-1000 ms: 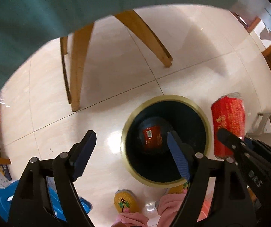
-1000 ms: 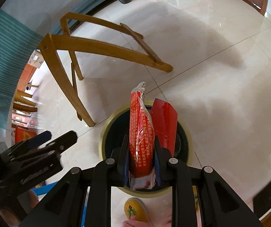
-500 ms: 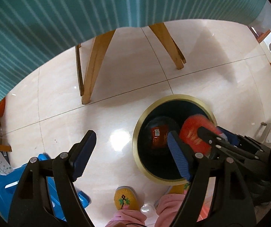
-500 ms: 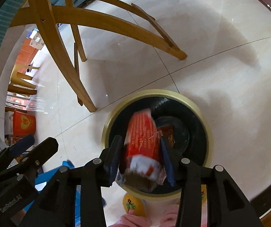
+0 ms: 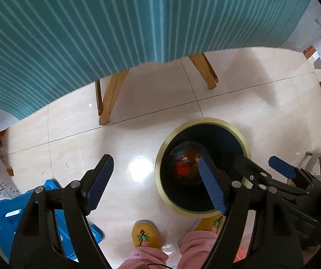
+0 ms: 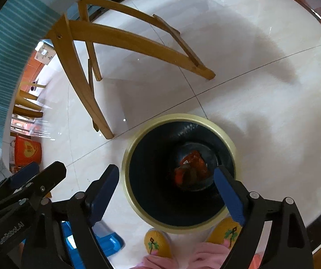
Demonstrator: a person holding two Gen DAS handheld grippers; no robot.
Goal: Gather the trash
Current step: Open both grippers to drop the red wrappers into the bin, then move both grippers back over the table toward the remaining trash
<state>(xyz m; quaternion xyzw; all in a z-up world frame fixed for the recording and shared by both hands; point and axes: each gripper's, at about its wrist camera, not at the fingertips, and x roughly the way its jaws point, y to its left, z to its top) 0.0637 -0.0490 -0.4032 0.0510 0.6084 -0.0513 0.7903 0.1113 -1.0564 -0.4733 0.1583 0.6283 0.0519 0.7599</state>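
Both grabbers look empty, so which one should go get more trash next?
Probably left. The left gripper is open and empty, off to the bin's side. The right gripper is opening right over the red wrappers.

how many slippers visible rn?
2. Both yellow embroidered slippers sit at the near side of the bin: one just off its rim toward the blue stool, the other tucked against the rim, partly hidden behind the right gripper.
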